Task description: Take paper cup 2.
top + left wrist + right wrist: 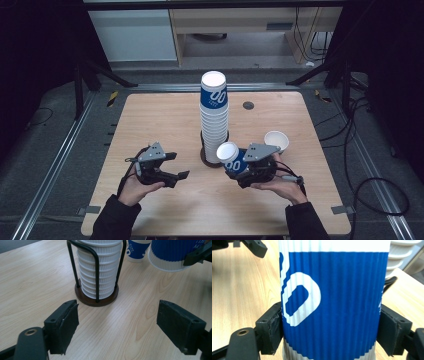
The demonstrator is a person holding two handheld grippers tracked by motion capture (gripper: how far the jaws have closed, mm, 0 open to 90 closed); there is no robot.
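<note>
Wooden table [150,120]: right claw [239,167] clamps blue cup [231,158]; left claw [177,166] wide, holding nothing.

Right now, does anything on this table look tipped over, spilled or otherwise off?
Nothing spilled or damaged. The cup stack leans slightly above its wire holder, and the blue cup is tilted because the right gripper holds it.

Bare table [150,120] lies open left of the cup stack [214,120]; a loose cup [276,140] crowds its right.
</note>
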